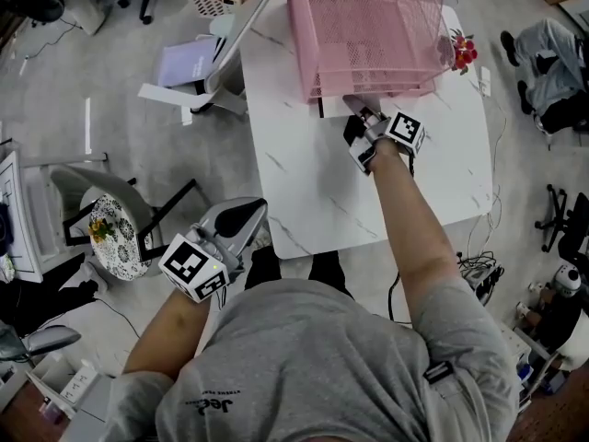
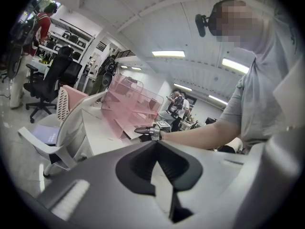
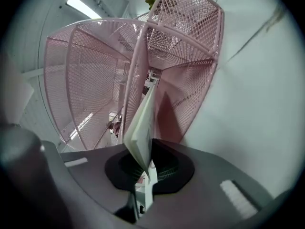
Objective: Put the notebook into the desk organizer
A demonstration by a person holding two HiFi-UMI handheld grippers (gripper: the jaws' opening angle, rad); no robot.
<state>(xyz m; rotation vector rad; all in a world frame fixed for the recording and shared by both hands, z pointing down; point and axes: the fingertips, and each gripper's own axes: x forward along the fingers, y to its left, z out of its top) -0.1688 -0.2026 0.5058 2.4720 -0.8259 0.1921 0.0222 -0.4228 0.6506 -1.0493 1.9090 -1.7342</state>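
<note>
A pink mesh desk organizer (image 1: 368,26) stands at the far side of the white table (image 1: 313,182). My right gripper (image 1: 357,109) reaches to its lowest tier, shut on a thin pale notebook (image 3: 142,123). In the right gripper view the notebook stands edge-on between the jaws (image 3: 144,168) and its far end pokes into the pink organizer (image 3: 105,70). My left gripper (image 1: 250,214) hovers by the table's near left corner, away from the organizer. In the left gripper view its jaws (image 2: 155,144) are shut with nothing between them, and the organizer (image 2: 128,104) shows beyond.
A white office chair (image 1: 221,63) with a purple pad stands against the table's left side. Red flowers (image 1: 462,52) sit to the right of the organizer. A small round patterned stand (image 1: 115,238) is on the floor to the left. Cables lie right of the table.
</note>
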